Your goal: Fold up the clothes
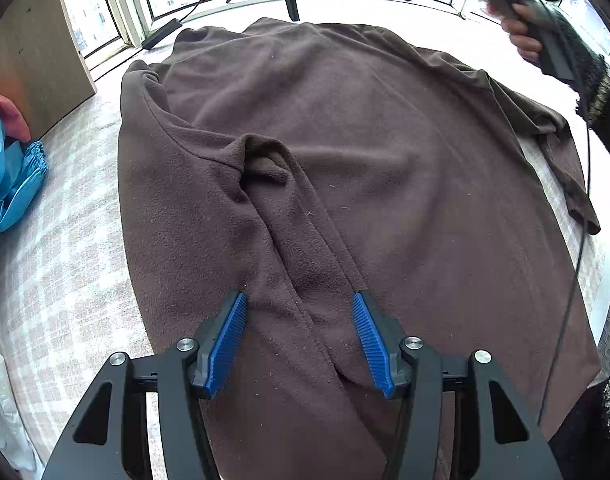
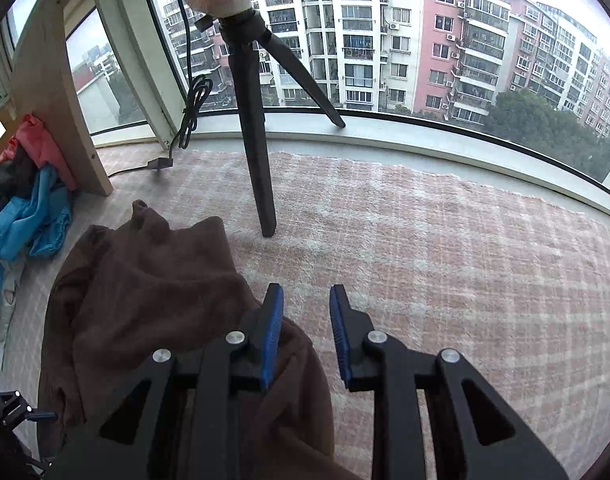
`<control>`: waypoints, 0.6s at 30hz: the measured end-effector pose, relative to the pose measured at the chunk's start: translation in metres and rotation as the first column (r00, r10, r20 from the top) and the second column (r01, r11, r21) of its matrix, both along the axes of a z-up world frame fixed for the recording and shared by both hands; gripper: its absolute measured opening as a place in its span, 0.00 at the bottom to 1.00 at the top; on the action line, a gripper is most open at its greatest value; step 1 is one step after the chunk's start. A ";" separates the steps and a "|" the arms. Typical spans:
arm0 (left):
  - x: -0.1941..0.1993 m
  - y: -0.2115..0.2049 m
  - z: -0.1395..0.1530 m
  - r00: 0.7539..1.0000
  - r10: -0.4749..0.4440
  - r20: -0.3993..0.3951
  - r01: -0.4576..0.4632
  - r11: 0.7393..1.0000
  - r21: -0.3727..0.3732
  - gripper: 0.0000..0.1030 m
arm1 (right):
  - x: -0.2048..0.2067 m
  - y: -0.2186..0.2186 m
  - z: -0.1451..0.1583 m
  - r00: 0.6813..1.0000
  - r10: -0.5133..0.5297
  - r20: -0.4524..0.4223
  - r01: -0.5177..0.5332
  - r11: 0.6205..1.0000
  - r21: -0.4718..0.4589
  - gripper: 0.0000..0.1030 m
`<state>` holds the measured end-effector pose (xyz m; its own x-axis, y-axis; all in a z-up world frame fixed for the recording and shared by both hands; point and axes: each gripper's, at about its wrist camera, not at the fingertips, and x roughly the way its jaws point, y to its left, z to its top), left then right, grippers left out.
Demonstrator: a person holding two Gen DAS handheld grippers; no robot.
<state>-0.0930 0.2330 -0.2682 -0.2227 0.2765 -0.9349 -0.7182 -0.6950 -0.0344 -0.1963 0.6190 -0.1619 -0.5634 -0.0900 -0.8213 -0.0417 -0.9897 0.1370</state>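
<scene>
We see the brown fleece garment spread on the checked blanket, sleeve ridge bunched mid-body. Left gripper is open low over it; right gripper is open, raised, empty. Likely mid-fold; next needs a sleeve or edge grasp.

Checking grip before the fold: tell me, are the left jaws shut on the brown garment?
No, the left gripper hovers with jaws spread wide above the brown garment.

One brown fleece garment lies spread on one checked blanket, flanked by two grippers, the left gripper and the right gripper, one tripod, and one pile of blue and red clothes.
</scene>
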 end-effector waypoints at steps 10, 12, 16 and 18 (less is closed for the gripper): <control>0.008 0.000 0.019 1.000 -0.009 -0.001 0.009 1.000 -0.019 0.42 | 0.202 0.081 -0.023 0.967 -0.133 0.217 0.123 0.991 0.061 0.43; 0.018 0.005 0.036 0.999 -0.033 -0.005 0.033 0.999 0.020 0.42 | 0.250 0.100 -0.022 0.950 -0.223 0.220 0.231 0.973 -0.010 0.43; 0.035 0.063 0.082 0.986 -0.159 -0.040 0.162 0.983 0.084 0.42 | 0.325 0.103 -0.027 0.910 -0.343 0.233 0.369 0.926 -0.081 0.43; 0.032 0.107 0.082 0.967 -0.241 -0.078 0.247 0.966 0.076 0.42 | 0.351 0.094 -0.032 0.902 -0.361 0.238 0.394 0.913 -0.108 0.43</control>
<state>-0.0611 0.3403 -0.1858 -0.2002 0.4076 -0.8909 -0.8685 -0.4947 -0.0312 0.1548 0.7130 -0.1935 -0.3974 -0.0360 -0.9169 -0.4516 -0.8622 0.2295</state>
